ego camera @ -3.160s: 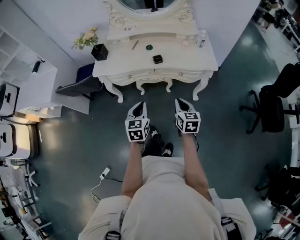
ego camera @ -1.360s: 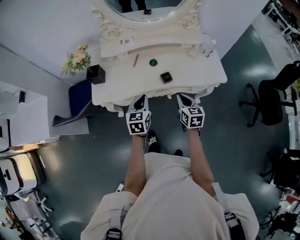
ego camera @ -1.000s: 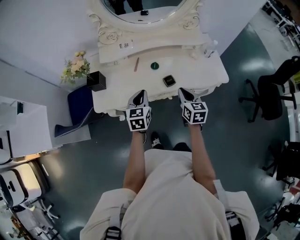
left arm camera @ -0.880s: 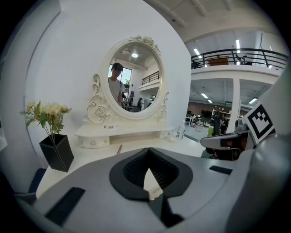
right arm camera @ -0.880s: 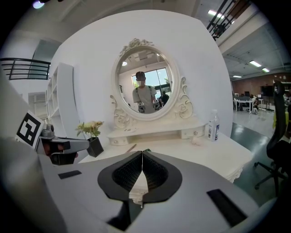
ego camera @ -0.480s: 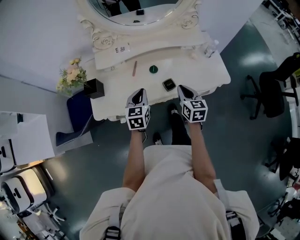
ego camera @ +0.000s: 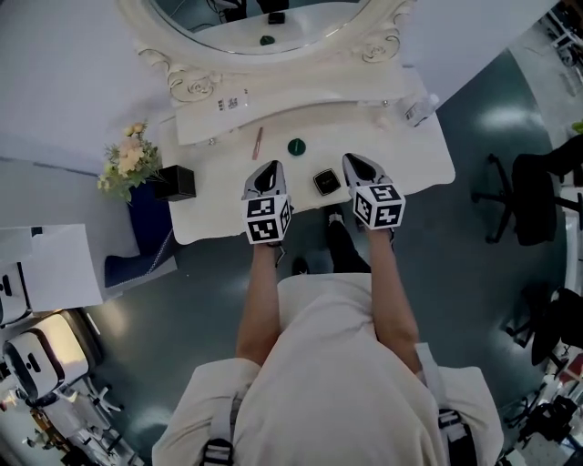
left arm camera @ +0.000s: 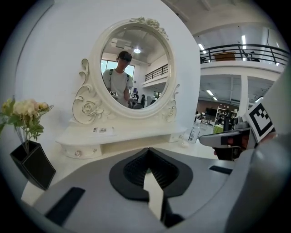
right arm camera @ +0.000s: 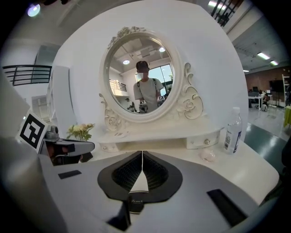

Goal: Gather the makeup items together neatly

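Note:
On the white dressing table (ego camera: 209,196) lie a thin brown pencil (ego camera: 258,143), a round dark green lid (ego camera: 295,146) and a black square compact (ego camera: 325,181). The compact lies between my two grippers, near the table's front edge. My left gripper (ego camera: 269,168) (left arm camera: 148,150) hangs shut and empty over the table, below the pencil. My right gripper (ego camera: 353,161) (right arm camera: 142,152) is also shut and empty, just right of the compact. A black item with script (right arm camera: 136,204) shows under the right jaws.
An oval mirror (ego camera: 260,27) with a raised shelf (ego camera: 273,100) backs the table. A black vase with flowers (ego camera: 173,182) stands at the left end. A clear bottle (ego camera: 421,111) (right arm camera: 233,129) and a small pink thing (right arm camera: 209,155) sit at the right. Office chairs (ego camera: 537,196) stand to the right.
The person has walked up to the dressing table. Both grippers have moved forward from over the floor to over the table's front part, still shut.

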A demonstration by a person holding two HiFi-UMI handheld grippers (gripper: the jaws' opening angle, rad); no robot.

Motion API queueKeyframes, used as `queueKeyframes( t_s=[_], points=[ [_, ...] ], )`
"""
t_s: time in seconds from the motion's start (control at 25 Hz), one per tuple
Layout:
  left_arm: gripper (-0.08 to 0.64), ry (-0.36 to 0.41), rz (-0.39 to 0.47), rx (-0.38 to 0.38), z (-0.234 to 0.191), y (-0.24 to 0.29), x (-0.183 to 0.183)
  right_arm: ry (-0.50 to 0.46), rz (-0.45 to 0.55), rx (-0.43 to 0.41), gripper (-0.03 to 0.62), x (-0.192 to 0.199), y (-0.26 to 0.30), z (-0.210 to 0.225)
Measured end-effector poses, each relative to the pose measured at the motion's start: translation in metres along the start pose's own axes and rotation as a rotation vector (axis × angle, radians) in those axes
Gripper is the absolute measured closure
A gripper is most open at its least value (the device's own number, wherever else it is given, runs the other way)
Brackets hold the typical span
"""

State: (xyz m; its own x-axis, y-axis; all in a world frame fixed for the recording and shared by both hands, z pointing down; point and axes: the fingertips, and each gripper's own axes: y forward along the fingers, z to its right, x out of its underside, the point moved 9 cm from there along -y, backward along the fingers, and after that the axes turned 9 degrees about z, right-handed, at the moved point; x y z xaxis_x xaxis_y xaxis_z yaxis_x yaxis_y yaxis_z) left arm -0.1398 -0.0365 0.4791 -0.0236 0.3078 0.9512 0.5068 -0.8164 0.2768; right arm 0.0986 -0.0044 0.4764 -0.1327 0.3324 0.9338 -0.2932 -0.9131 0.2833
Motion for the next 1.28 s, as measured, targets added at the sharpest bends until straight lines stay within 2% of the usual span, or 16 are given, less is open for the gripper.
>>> queueKeyframes(
  t_s=[0.4, 0.44, 0.52, 0.76, 1.0, 1.28],
  points=[
    [0.545, -0.065, -0.157, 0.014, 0.024, 0.039, 0.065, -0.015, -0.170, -0.072, 0.546, 0.060, 0.025, 0.020],
    [0.545, -0.069, -0.169, 0.017, 0.026, 0.041, 0.071, -0.020, -0.190, -0.080, 0.536, 0.067, 0.026, 0.019],
    [0.545, -0.080, -0.190, 0.019, 0.029, 0.043, 0.080, -0.021, -0.229, -0.097, 0.455, 0.079, 0.029, 0.017],
    [0.545, -0.086, -0.210, 0.020, 0.031, 0.043, 0.090, 0.000, -0.298, -0.096, 0.315, 0.100, 0.038, 0.005],
    [0.545, -0.083, -0.212, 0.015, 0.029, 0.035, 0.090, -0.049, -0.389, -0.065, 0.281, 0.117, 0.046, -0.009],
    [0.545, -0.073, -0.217, 0.018, 0.029, 0.028, 0.089, -0.139, -0.456, -0.005, 0.279, 0.127, 0.051, -0.020]
  ],
)
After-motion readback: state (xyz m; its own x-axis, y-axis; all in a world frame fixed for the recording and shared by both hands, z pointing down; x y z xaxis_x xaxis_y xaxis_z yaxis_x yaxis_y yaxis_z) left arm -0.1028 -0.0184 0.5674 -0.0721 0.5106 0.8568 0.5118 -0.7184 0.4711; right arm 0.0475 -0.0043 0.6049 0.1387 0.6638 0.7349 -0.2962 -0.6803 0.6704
